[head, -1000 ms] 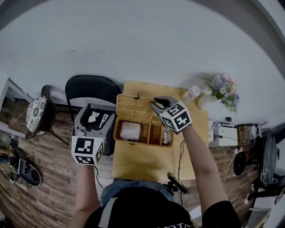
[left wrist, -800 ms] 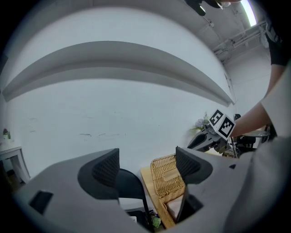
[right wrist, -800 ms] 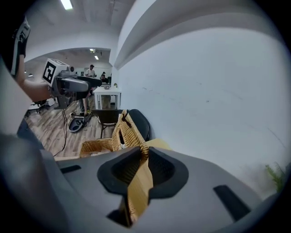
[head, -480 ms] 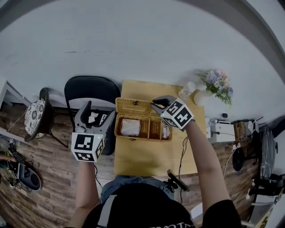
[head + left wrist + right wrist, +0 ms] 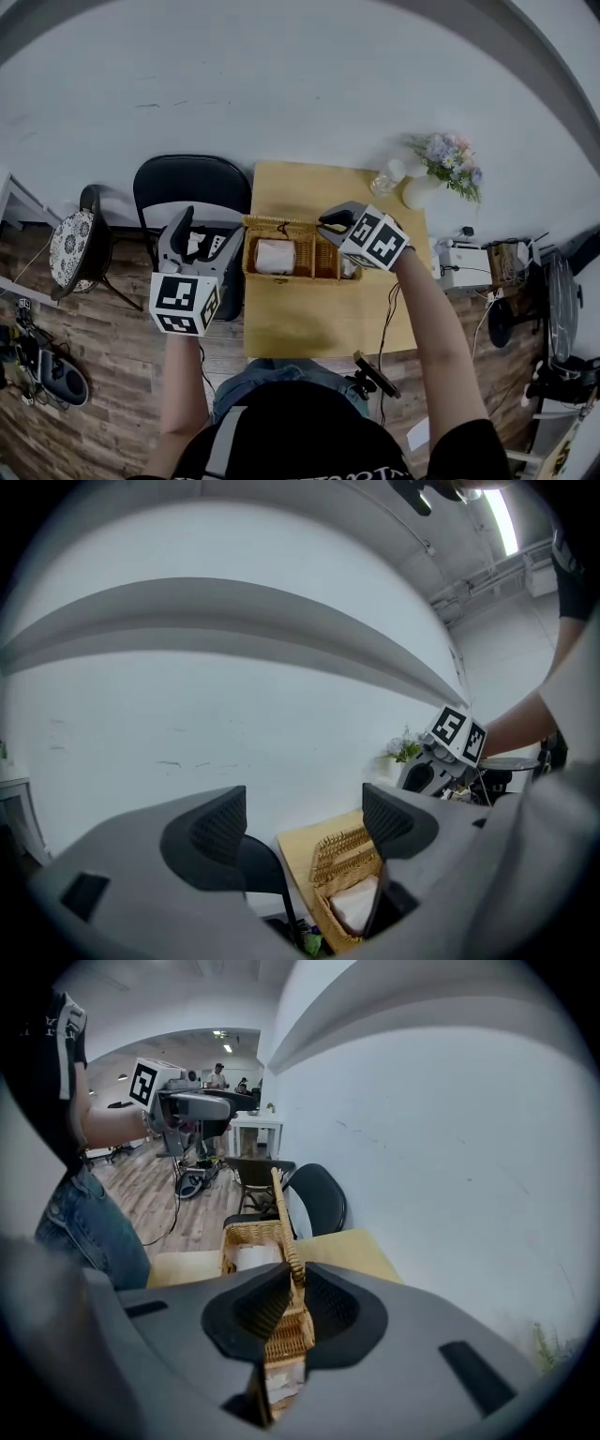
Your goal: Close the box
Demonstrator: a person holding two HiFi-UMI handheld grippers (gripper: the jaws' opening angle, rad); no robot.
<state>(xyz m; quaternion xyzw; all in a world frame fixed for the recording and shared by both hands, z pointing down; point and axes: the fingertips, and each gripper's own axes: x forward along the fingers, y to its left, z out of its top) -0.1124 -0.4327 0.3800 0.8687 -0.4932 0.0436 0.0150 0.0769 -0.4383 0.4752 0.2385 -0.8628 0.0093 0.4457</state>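
Your wooden desk carries the wicker box across its left and middle part, a white vase of flowers with a small clear jar just beside it at the far right corner, and a dark cable trailing down its right side.

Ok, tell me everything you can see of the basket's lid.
The lid is a flat panel of tan woven wicker with a small dark loop. It stands about upright from the far rim of the open basket on the wooden table. The right gripper has just been closing, and its fingers pinch the lid's end; nothing else touches it.
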